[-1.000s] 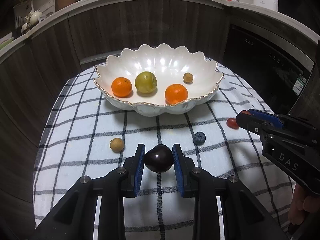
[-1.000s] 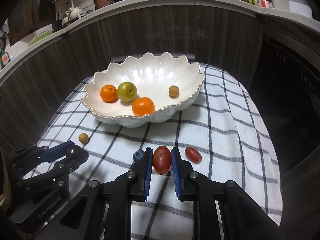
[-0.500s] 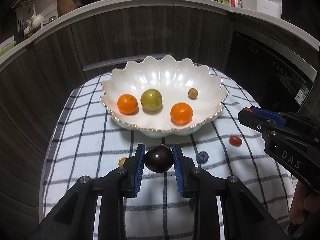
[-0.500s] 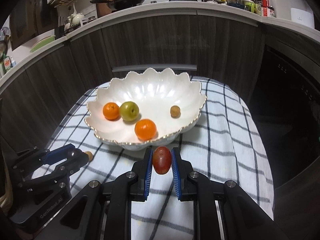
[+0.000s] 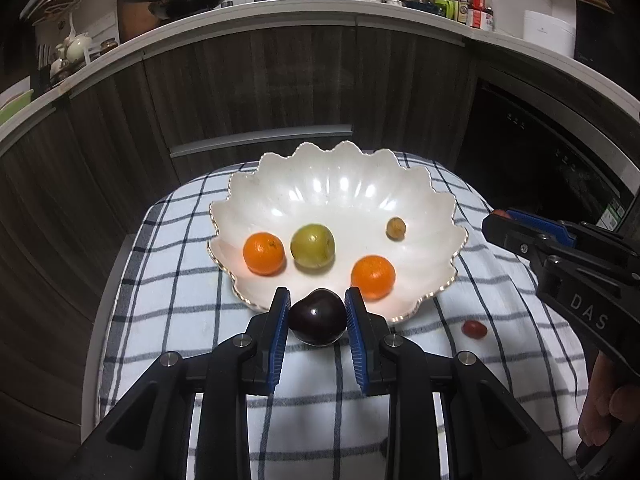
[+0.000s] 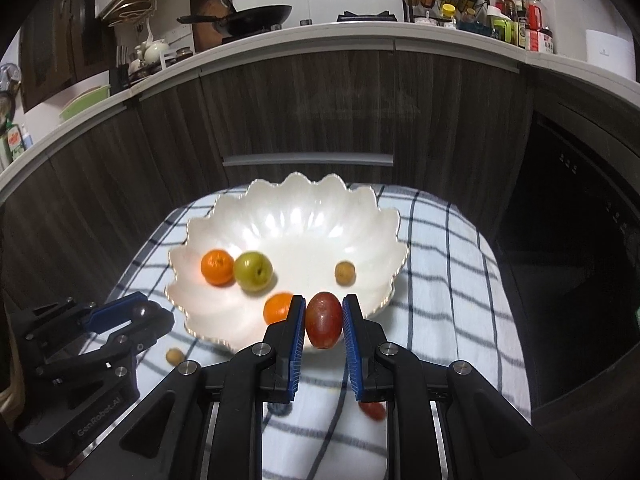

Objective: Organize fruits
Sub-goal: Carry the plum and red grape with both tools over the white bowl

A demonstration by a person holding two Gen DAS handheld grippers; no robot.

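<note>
- White scalloped bowl (image 5: 424, 208), gold-edged rim, upright on checked cloth.
- Inside: two oranges (image 5: 264, 253) (image 5: 373, 277), a green round fruit (image 5: 312, 245) between them, a small tan fruit (image 5: 396, 228) well apart.
- Dark plum (image 5: 317, 317), clamped, raised at the near rim.
- Red oval tomato (image 6: 324, 320), clamped, upright.
- Another small red tomato (image 5: 474, 328) and tan fruit (image 6: 175, 356) on the cloth.

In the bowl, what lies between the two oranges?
The green fruit sits between the left orange and the right orange in the bowl, clearest in the left wrist view.
</note>
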